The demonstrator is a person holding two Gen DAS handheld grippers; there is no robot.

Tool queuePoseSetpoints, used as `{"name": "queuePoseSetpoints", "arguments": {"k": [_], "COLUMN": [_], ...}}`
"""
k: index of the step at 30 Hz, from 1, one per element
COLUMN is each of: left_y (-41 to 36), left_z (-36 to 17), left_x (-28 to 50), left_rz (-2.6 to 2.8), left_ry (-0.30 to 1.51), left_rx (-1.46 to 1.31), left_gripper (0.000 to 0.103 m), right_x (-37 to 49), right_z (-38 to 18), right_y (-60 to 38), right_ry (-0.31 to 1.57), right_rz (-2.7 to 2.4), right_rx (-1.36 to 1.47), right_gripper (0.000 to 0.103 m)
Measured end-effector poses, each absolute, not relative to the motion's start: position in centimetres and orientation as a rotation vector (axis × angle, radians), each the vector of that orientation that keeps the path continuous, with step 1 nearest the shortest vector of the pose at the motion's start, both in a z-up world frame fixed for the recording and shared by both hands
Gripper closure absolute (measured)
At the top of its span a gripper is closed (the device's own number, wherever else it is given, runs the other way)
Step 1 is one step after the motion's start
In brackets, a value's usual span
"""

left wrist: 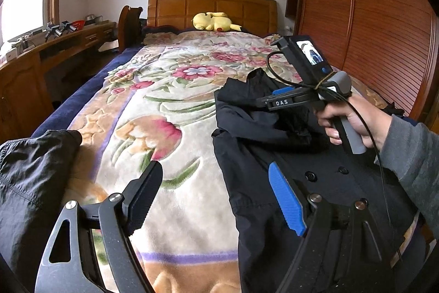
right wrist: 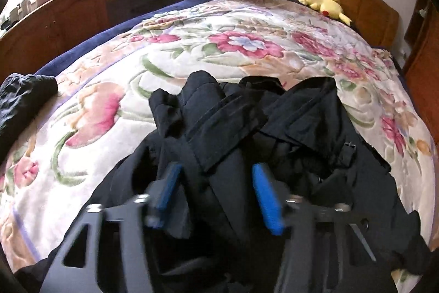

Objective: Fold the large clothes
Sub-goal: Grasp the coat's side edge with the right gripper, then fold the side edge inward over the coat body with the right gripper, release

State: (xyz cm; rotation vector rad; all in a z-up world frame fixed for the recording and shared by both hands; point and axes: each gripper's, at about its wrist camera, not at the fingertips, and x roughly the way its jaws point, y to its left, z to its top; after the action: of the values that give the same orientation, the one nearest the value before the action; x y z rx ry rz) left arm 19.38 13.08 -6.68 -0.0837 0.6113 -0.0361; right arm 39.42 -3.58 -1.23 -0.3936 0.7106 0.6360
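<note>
Dark coat lies bunched near the blanket's right edge, both grippers spread apart.

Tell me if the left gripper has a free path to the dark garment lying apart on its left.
Probably yes. The left gripper is open and empty over the blanket, and the dark garment lies uncovered just to its left, with nothing between them.

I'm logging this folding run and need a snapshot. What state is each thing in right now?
left gripper: jaws open, holding nothing
right gripper: jaws open above the coat, gripping nothing
black coat: rumpled, unfolded, lying on the blanket
second dark garment: bunched near the bed's left edge
floral blanket: spread flat over the bed
yellow plush toy: lying by the headboard
</note>
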Motion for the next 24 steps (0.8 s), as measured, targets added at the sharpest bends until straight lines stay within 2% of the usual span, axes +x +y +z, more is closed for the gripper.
{"name": "queuePoseSetpoints", "arguments": {"k": [2, 7, 16, 20, 24], "left_y": [12.9, 12.3, 10.4, 9.9, 9.5], "left_z": [-6.6, -6.3, -6.0, -6.0, -6.1], "left_x": [19.3, 19.0, 19.4, 19.6, 19.7], "left_rz": [-0.041, -0.053, -0.083, -0.090, -0.097], "left_ry": [0.609, 0.595, 0.586, 0.586, 0.585], "left_rx": [-0.084, -0.077, -0.066, -0.056, -0.058], "left_gripper": [0.022, 0.022, 0.022, 0.022, 0.022], "right_x": [39.3, 37.4, 29.6, 26.0, 23.5], "right_z": [-1.3, 0.2, 3.9, 0.9, -3.8], "right_y": [-3.6, -6.0, -16.3, -20.7, -22.9], "right_ry": [0.723, 0.630, 0.425, 0.502, 0.635], "right_rz": [0.628, 0.609, 0.548, 0.554, 0.515], "right_rx": [-0.401, -0.388, -0.245, -0.171, -0.202], "right_gripper": [0.092, 0.096, 0.096, 0.095, 0.090]}}
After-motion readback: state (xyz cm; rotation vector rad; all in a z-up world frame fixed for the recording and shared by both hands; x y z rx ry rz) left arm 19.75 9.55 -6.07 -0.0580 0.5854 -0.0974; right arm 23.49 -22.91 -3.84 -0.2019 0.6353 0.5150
